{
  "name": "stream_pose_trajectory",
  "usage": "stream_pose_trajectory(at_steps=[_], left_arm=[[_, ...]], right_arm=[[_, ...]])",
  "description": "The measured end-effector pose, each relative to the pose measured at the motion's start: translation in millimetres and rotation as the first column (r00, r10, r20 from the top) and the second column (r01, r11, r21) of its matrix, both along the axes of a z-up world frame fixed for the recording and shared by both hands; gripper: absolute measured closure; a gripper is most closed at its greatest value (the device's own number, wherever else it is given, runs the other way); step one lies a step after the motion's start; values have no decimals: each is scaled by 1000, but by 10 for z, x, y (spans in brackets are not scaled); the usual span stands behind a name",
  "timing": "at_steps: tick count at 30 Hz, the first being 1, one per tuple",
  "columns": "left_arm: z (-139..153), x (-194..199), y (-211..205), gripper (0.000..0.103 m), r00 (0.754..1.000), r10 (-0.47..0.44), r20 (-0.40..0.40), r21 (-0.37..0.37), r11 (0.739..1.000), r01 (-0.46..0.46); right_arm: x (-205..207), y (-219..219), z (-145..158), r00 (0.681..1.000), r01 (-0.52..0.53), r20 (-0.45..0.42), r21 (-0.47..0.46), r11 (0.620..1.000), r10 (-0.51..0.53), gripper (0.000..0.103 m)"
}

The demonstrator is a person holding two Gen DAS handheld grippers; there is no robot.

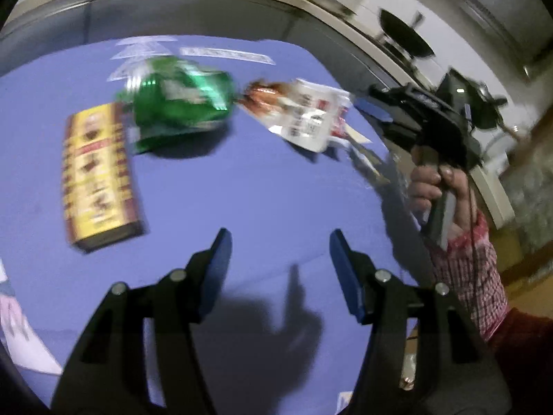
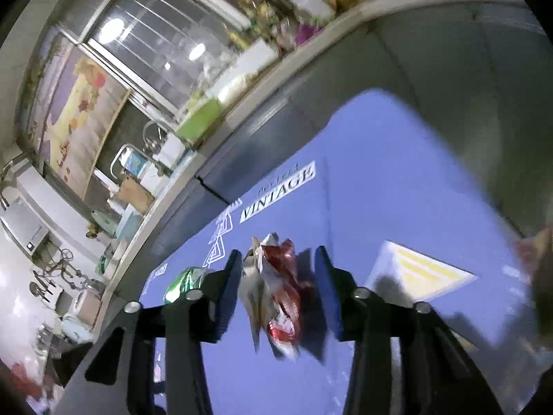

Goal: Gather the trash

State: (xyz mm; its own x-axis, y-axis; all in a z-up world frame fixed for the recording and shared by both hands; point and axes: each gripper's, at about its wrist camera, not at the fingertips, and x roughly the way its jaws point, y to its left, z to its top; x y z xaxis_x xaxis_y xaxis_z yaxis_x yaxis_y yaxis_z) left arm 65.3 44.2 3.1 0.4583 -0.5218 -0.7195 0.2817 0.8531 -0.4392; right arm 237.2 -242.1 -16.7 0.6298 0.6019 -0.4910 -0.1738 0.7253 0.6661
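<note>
On the blue tablecloth (image 1: 242,190) lie a yellow and brown carton (image 1: 96,173), a crumpled green packet (image 1: 179,103) and a white and red wrapper (image 1: 304,117). My left gripper (image 1: 280,252) is open and empty above bare cloth, in front of these. My right gripper (image 1: 371,110) reaches in from the right at the wrapper's edge. In the right wrist view the red and white wrapper (image 2: 276,294) lies between the open fingers of my right gripper (image 2: 278,263). The green packet (image 2: 183,283) shows just left of it.
A grey counter front (image 1: 172,10) runs along the table's far side, with clutter on the shelf (image 2: 269,17) above. A white paper with a yellow triangle (image 2: 421,273) lies on the cloth to the right. A pan (image 1: 404,34) stands at the back right.
</note>
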Motion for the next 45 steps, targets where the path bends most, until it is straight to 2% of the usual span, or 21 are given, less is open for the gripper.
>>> stream_pose_trajectory(at_steps=[2,4,8,10,12,15,18,19,20,22,25,31,35,37,40,43,45], left_arm=[[12,-19,105,46,1000,18,6,-10,1000,-18],[36,-28,173,46,1000,22,17,-19,1000,-21],[46,-12,216,46,999,13,31,-37,999,-12],[32,7,203,46,1000,6,26,-45,999,-5],[4,7,202,46,1000,-2,19,-56,998,3],[-20,-25,151,46,1000,-26,13,-64,998,26],[-17,-76,109,46,999,-44,20,-48,998,45],[-16,-92,106,46,999,-45,21,-44,998,46],[-14,-111,104,46,999,-44,21,-40,998,45],[-23,-129,145,46,999,-38,21,-32,999,39],[13,-163,264,46,999,-7,37,-11,1000,7],[56,-126,767,45,986,161,30,-18,987,-161],[32,-4,889,28,962,271,26,43,961,-272],[7,80,808,25,959,279,42,82,956,-281],[-58,229,626,24,961,266,73,168,947,-275],[-175,361,574,24,959,272,82,217,934,-284],[-246,418,594,24,956,284,75,230,928,-294]], right_arm=[[118,142,-124,997,-44,-68,12,999,44,94],[66,347,-273,981,-131,-137,45,990,136,98],[-510,729,-269,936,-324,-134,39,945,327,98],[-836,866,-252,919,-376,-129,-9,927,372,98],[-1063,883,-231,932,-354,-108,-80,932,345,98],[-1188,785,-244,961,-270,-89,-120,955,260,97],[-1234,604,-310,978,-188,-101,-65,980,181,89],[-1239,541,-319,983,-160,-99,-48,986,154,77],[-1246,489,-314,988,-132,-89,-39,990,128,58],[-1270,432,-298,995,-84,-59,-37,996,82,46],[-1293,489,-223,998,-66,-23,-28,997,66,46],[-1296,493,-172,996,-91,-7,-17,996,91,46],[-1204,640,-94,990,-141,10,-27,990,142,47],[-1101,790,-39,983,-182,10,-30,983,183,47],[-848,1008,49,974,-227,4,-24,974,227,47],[-428,1228,216,964,-264,19,-71,962,266,47],[-76,1368,285,958,-287,0,-106,952,288,47]])
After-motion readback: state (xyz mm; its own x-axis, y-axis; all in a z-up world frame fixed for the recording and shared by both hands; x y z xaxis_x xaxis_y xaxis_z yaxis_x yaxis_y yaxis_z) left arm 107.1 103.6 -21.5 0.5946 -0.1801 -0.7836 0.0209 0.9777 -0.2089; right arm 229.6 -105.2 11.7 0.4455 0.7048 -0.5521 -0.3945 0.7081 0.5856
